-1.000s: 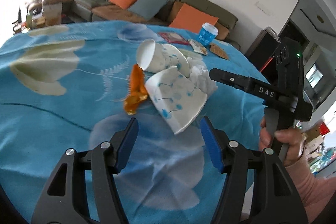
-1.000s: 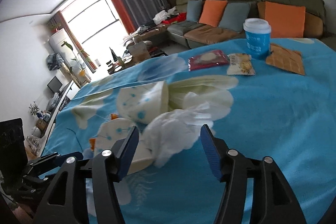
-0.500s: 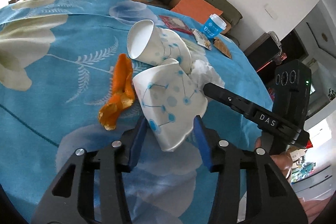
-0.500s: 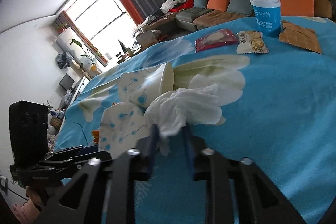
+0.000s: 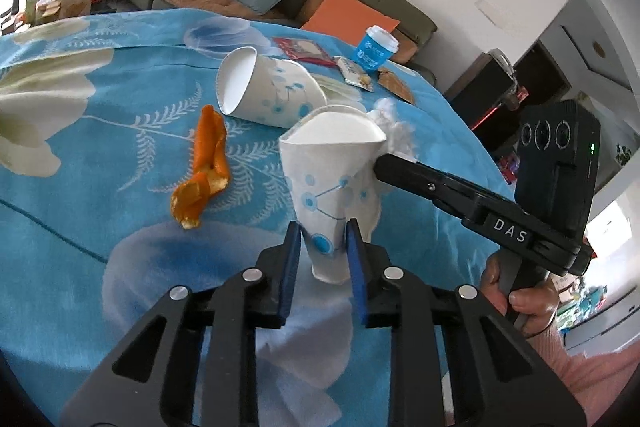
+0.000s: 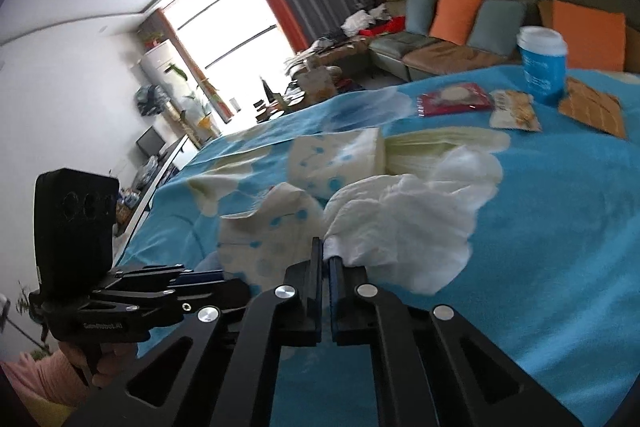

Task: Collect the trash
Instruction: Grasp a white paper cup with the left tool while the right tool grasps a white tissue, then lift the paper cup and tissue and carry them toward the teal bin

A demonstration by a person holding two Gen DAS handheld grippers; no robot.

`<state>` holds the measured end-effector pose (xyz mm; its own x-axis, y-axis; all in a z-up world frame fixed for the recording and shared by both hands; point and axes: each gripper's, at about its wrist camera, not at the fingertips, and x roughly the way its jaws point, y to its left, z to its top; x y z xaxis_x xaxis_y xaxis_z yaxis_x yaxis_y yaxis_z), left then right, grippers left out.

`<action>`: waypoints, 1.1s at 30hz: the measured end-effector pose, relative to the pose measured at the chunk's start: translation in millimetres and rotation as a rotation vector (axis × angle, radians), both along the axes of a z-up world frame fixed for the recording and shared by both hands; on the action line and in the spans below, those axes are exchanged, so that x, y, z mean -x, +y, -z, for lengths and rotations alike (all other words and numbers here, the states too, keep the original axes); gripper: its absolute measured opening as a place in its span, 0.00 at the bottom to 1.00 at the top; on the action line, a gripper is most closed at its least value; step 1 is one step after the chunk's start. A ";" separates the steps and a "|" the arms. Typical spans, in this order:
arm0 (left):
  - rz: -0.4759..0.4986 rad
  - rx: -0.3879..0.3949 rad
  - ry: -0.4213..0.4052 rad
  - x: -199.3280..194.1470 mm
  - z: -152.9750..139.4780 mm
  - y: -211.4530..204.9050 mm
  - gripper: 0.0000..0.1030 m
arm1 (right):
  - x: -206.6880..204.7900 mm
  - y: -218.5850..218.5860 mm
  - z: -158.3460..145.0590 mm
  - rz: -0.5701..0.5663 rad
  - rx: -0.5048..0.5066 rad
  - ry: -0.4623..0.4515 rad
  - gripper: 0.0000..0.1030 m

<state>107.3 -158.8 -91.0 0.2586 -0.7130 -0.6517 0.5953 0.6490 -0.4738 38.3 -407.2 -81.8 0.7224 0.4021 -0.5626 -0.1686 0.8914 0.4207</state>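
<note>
My left gripper (image 5: 320,247) tilts downward with its blue pads closing onto the crumpled paper cup (image 5: 332,183), while my right gripper (image 6: 326,259), angled down beside it, has its jaws clamped tight on the white tissue (image 6: 404,223).

Left gripper (image 5: 320,251): black angular frame, blue finger pads, round silver screws. Right gripper (image 6: 325,259): same black frame, silver screws, dark pads; white "DAS" lettering on its side, three round lenses and a green light on its box. Pink sleeve (image 5: 576,359).
</note>
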 end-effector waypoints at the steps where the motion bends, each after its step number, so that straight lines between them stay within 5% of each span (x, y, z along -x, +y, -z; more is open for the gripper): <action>1: 0.006 -0.001 -0.006 2.3 -0.5 1.2 0.28 | 0.1 4.7 -1.5 -0.013 0.003 -0.003 0.02; 5: 0.001 -0.008 -0.034 8.5 -2.3 7.8 0.31 | -0.8 24.5 -3.7 -0.068 0.028 -0.014 0.02; 8: -0.006 -0.003 -0.022 8.0 -0.8 13.0 0.12 | -2.3 30.7 -5.5 -0.085 0.038 -0.020 0.02; 13: -0.018 0.006 0.003 5.4 1.7 18.6 0.06 | -0.2 15.0 -12.3 -0.025 0.034 -0.042 0.02; 15: -0.025 0.013 0.018 3.4 2.8 20.7 0.16 | -2.6 2.0 -10.4 0.019 0.029 -0.031 0.02; 17: -0.031 0.014 0.021 2.9 4.0 20.7 0.37 | -5.9 -6.7 -6.9 0.047 0.013 -0.013 0.02; 21: -0.025 0.002 0.024 4.6 6.1 17.9 0.40 | -17.3 -9.5 3.9 0.050 0.025 0.027 0.02; 27: 0.029 -0.113 -0.110 31.6 -2.9 -1.7 0.57 | -24.2 -4.0 8.8 0.019 0.016 0.047 0.02; 30: 0.007 -0.151 -0.111 28.4 0.4 -5.1 0.46 | -21.8 4.8 8.0 -0.018 0.023 0.045 0.02; 32: -0.016 -0.152 -0.083 22.3 4.0 -1.1 0.23 | -20.0 9.6 7.4 -0.039 0.026 0.044 0.02; 33: -0.034 -0.154 -0.073 19.9 5.4 2.3 0.22 | -19.5 10.7 7.7 -0.047 0.025 0.044 0.02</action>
